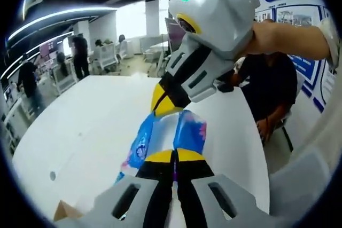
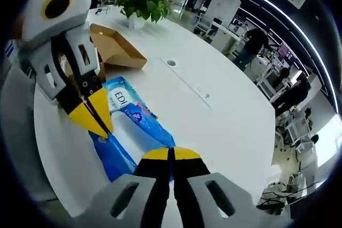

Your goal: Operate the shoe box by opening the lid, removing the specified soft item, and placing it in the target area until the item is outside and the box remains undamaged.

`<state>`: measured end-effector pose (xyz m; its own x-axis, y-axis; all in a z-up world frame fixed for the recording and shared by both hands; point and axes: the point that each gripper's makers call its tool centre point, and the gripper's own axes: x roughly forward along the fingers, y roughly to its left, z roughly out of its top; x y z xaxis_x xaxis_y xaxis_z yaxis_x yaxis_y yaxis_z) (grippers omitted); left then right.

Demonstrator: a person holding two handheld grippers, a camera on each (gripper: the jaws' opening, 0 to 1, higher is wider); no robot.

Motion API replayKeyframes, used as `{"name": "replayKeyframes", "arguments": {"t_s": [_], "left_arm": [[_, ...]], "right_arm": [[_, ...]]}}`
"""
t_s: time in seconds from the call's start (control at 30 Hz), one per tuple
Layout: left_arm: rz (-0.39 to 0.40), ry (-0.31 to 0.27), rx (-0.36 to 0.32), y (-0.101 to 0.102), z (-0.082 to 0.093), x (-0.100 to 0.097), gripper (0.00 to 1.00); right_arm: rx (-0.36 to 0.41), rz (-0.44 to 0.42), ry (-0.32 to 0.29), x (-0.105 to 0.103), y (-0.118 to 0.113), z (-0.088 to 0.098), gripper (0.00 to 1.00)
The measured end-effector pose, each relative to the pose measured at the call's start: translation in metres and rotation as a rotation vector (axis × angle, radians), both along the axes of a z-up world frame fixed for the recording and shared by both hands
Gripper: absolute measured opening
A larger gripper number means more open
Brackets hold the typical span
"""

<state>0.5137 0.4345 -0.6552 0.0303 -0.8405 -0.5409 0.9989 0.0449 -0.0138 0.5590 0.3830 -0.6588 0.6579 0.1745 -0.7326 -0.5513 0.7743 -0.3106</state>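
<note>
So both claws have the blue soft pack (image 2: 131, 132) held up over the white worktop (image 2: 224, 116); left claw (image 1: 174, 156) is pinched shut on the near edge in its own view, right claw (image 2: 171, 154) is clamped on the other end; each one also shows up in the other's view, yellow tips biting the plastic. The pack is out of the box; the brown box (image 2: 115, 44) sits open, far left, by a potted plant (image 2: 141, 4).
</note>
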Motion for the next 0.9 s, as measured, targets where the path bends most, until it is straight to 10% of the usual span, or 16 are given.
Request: {"name": "replayKeyframes", "arguments": {"t_s": [0.9], "left_arm": [[0.01,0.023,-0.072,-0.047,-0.038,0.016,0.0]], "right_arm": [[-0.06,-0.077,-0.012,0.014,-0.049,-0.033,0.0]]}}
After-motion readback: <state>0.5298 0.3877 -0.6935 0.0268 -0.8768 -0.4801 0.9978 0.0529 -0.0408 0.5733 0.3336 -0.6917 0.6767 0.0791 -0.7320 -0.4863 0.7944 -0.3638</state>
